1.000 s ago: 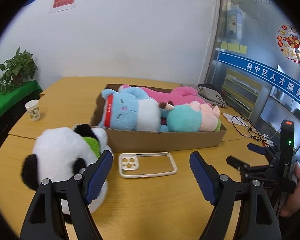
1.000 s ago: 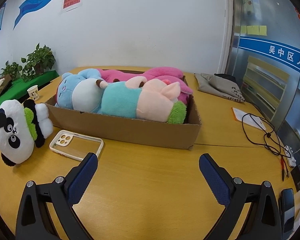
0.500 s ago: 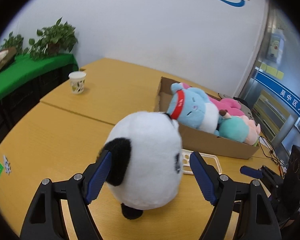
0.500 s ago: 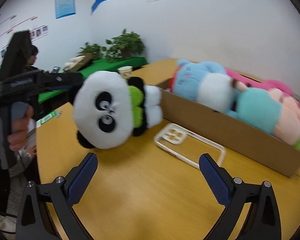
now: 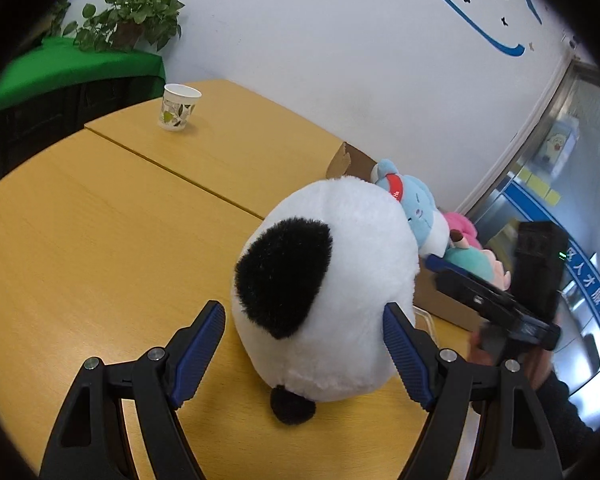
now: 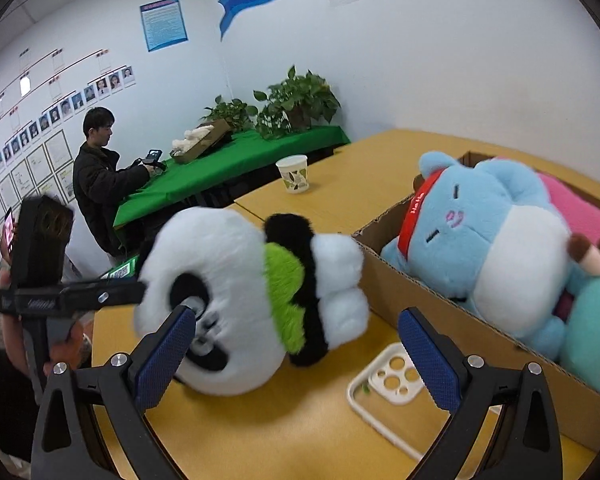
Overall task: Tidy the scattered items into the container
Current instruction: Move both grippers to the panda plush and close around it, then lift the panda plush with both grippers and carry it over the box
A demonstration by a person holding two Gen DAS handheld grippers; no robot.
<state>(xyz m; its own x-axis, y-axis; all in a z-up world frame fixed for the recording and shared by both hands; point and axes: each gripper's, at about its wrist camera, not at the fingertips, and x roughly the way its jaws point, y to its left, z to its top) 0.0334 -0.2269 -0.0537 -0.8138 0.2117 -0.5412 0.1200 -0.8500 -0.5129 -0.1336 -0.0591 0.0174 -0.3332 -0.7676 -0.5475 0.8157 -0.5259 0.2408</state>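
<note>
A black-and-white panda plush point(image 5: 332, 280) lies on the wooden table point(image 5: 100, 240). My left gripper point(image 5: 304, 312) is open, its blue pads on either side of the panda's head, with a small gap at the left pad. In the right wrist view the panda point(image 6: 236, 292) faces the open right gripper point(image 6: 296, 314), and one left finger point(image 6: 100, 294) reaches its head from the left. The cardboard box point(image 6: 460, 312) to the right holds a blue plush point(image 6: 492, 232), a pink one and a teal one. A white phone case point(image 6: 384, 384) lies flat before the box.
A paper cup point(image 5: 178, 108) stands on the far table half. Potted plants point(image 6: 296, 104) sit on a green-covered table point(image 6: 228, 164) where a person point(image 6: 96, 184) is seated. A hand holding the right gripper's body point(image 5: 536, 272) shows at the right edge.
Both grippers have swung left from the box towards the panda. The left gripper has come closer, so the panda's head now sits between its jaws. Neither jaw width has changed.
</note>
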